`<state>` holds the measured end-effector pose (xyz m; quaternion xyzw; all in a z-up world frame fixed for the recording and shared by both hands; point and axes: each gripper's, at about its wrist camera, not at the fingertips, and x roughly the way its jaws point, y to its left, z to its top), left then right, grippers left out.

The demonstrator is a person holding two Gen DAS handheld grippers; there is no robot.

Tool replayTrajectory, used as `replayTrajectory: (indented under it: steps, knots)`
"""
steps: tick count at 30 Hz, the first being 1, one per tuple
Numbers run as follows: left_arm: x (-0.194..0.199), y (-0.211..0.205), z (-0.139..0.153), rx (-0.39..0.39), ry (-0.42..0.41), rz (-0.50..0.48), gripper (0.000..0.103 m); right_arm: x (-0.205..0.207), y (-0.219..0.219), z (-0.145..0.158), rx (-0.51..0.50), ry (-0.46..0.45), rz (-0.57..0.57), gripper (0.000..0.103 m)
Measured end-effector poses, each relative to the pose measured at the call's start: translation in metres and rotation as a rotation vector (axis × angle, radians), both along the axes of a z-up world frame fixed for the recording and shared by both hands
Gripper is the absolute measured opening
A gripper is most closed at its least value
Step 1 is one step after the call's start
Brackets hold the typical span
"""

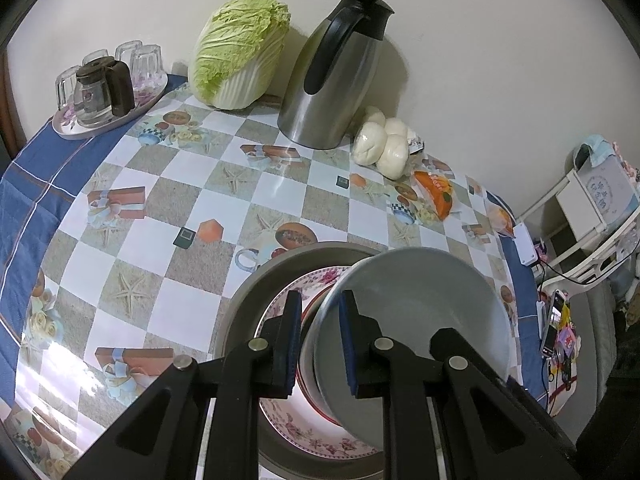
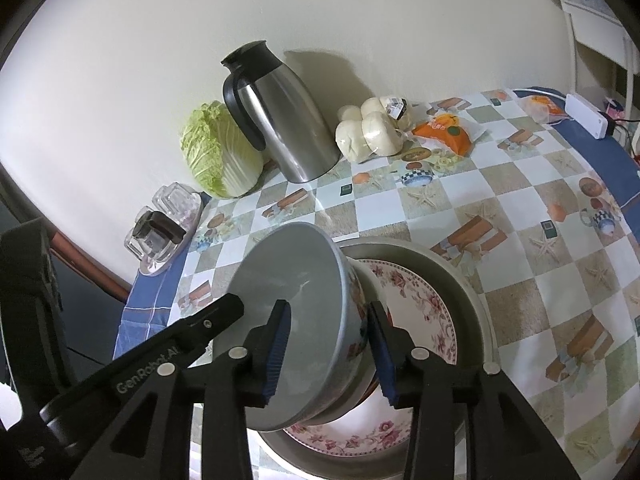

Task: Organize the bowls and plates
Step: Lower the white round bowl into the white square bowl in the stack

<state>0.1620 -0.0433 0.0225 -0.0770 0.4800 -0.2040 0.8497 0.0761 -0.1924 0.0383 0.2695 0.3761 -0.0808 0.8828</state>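
My left gripper [image 1: 320, 340] pinched the tilted bowl's [image 1: 424, 312] rim over the plate [image 1: 320, 436]; my right gripper [image 2: 328, 348] straddled it, spread.

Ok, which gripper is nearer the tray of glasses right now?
Left. The left gripper clamps the bowl rim on the side toward the tray of glasses; the right gripper straddles the bowl's opposite wall, jaws open, farther off.

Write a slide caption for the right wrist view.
Right gripper straddles the tilted bowl, its pads off the rim, above a floral plate.
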Motion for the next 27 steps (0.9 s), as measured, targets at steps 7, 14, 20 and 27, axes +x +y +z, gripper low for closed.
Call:
replayTrajectory:
  steps: [7,14,20,27]
  knots:
    - [0.000,0.002,-0.001,0.002,-0.001,0.009,0.019,-0.003,-0.005,0.001,0.003,-0.008,-0.014,0.046]
    - [-0.001,0.005,0.001,-0.004,-0.006,0.016,0.020,-0.010,-0.011,0.010,0.009,-0.049,-0.033,0.046]
    - [-0.001,0.007,0.004,-0.006,-0.006,0.021,0.020,-0.018,-0.025,0.014,0.020,-0.080,-0.074,0.033]
    - [-0.003,0.010,0.009,-0.018,-0.016,0.021,0.024,-0.016,-0.032,0.001,0.082,-0.080,-0.062,0.012]
